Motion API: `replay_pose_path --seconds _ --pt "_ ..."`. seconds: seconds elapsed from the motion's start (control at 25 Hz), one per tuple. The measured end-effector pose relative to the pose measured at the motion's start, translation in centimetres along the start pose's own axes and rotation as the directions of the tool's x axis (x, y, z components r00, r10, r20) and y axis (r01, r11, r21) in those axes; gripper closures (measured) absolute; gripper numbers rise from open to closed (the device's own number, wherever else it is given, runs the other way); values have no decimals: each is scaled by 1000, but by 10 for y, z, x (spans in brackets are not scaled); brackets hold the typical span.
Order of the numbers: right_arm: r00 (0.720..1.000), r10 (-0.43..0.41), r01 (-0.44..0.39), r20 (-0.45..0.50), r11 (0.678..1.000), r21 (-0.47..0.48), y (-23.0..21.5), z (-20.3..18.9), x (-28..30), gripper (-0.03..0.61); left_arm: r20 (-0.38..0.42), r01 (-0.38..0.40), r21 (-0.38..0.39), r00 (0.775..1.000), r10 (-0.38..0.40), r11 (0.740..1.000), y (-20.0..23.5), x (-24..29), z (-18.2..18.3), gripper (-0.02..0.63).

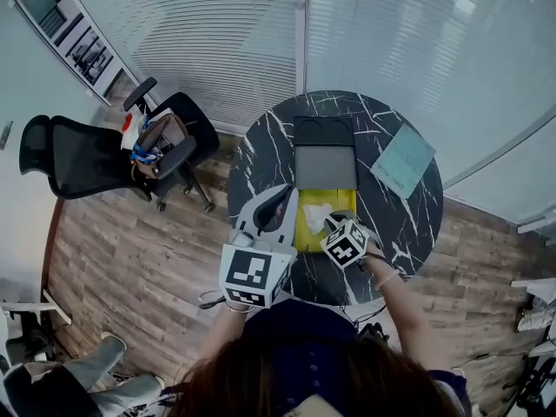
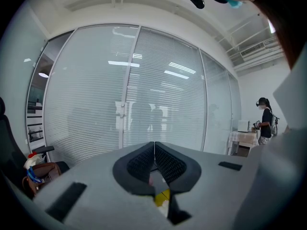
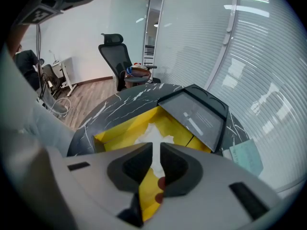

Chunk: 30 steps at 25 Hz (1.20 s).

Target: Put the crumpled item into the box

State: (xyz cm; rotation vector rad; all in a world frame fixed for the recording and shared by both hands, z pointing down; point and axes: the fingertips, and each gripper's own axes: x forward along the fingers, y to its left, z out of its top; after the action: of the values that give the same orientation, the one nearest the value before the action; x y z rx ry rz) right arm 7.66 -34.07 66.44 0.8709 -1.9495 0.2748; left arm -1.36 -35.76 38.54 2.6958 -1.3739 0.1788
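Note:
A yellow box [image 1: 304,234] stands open on the round black marble table [image 1: 408,224], its grey lid [image 1: 325,165] folded back away from me. The white crumpled item [image 1: 316,213] lies inside it. In the right gripper view the crumpled item [image 3: 154,134] rests on the yellow box floor [image 3: 125,128], in front of the lid [image 3: 196,114]. My right gripper [image 3: 156,150] hovers just above it with a narrow gap between its jaws, holding nothing; in the head view this right gripper [image 1: 335,221] is over the box's right side. My left gripper [image 1: 284,198] is at the box's left edge; in its own view the left gripper [image 2: 154,146] is shut on nothing and tilted up at the blinds.
A pale green booklet [image 1: 404,161] lies at the table's right. Black office chairs [image 1: 78,155] stand on the wooden floor to the left, one carrying a brown bag [image 1: 161,139]. Glass walls with blinds run behind the table. A person [image 2: 265,121] stands far off.

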Motion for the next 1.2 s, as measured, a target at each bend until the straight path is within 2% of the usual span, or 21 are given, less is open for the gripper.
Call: replay_pose_path --seconds 0.56,1.2 --pt "987 -92 78 129 991 111 -3 17 -51 535 11 0 4 1000 0 1000 -23 -25 1 584" --pt "950 -177 128 259 973 193 7 25 -110 545 20 -6 26 1000 6 1000 -59 -58 -2 584"
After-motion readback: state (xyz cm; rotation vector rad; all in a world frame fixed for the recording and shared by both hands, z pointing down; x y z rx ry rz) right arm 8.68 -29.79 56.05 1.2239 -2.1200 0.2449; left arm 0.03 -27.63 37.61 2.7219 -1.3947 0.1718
